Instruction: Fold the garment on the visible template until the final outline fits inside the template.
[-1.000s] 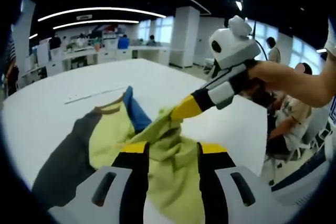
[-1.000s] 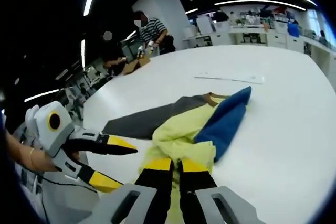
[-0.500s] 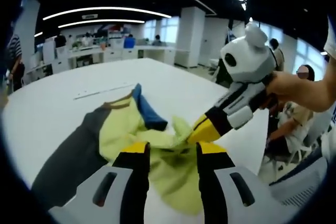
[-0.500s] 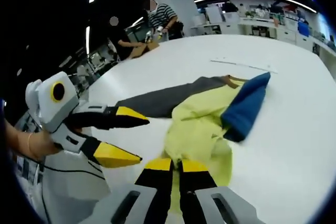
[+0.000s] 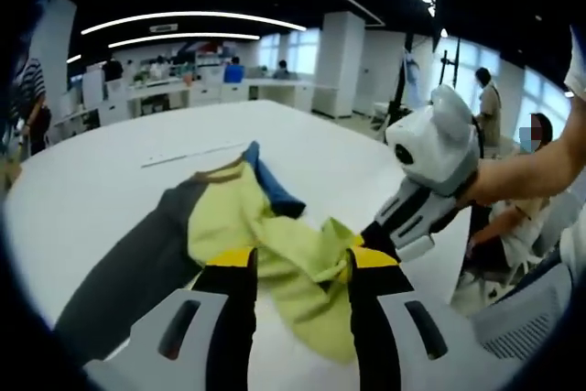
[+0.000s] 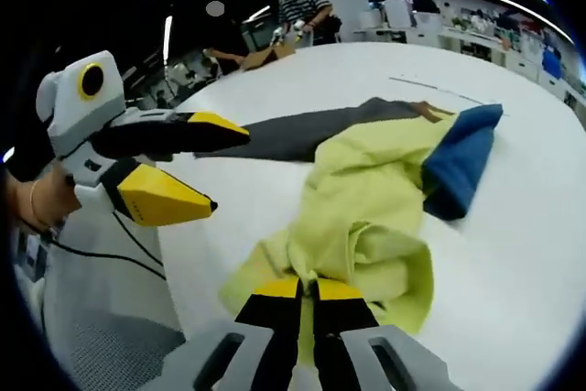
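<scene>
The garment lies crumpled on the white table (image 5: 110, 180): a yellow-green body (image 5: 275, 249), a grey sleeve (image 5: 137, 263) and a blue sleeve (image 5: 270, 185). My right gripper (image 6: 308, 288) is shut on a fold of the yellow fabric (image 6: 366, 226) at its near edge. In the left gripper view it (image 5: 364, 237) comes in from the right with its tips low in the cloth. My left gripper (image 5: 300, 263) is open, its jaws apart over the yellow fabric. The right gripper view shows it (image 6: 229, 171) open beside the garment, holding nothing. The grey sleeve (image 6: 320, 135) and blue sleeve (image 6: 458, 162) stretch away.
A thin pale line (image 5: 192, 151) is marked on the table beyond the garment. The table's edge (image 6: 174, 254) runs close on my side. People sit and stand past the table (image 6: 302, 6), and desks fill the far room (image 5: 183, 89).
The right gripper has come down and toward me with the yellow fold, from raised to low at the table. The left gripper has stayed open and holds nothing.
</scene>
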### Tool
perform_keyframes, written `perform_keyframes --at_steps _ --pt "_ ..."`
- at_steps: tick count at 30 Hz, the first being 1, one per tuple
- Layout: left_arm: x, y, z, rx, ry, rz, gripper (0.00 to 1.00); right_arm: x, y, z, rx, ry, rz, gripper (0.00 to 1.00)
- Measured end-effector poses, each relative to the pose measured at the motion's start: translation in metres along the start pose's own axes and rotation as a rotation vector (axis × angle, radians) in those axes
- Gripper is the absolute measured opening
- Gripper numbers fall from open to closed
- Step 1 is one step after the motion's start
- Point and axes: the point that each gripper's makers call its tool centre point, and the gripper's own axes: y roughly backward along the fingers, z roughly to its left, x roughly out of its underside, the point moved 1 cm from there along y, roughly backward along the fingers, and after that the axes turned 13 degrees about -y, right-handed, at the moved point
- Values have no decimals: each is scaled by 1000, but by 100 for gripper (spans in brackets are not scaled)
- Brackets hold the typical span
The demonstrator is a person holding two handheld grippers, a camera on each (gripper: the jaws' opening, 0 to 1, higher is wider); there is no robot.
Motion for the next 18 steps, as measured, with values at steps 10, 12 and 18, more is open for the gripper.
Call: perform_keyframes --at_steps 10,12,18 --pt "3 1 3 -15 5 12 39 -2 29 21 -115 46 2 29" --pt "3 1 4 -18 9 13 39 -11 39 20 -121 17 -39 30" --pt "5 -7 1 -23 14 21 40 -41 65 -10 -31 -23 -153 38"
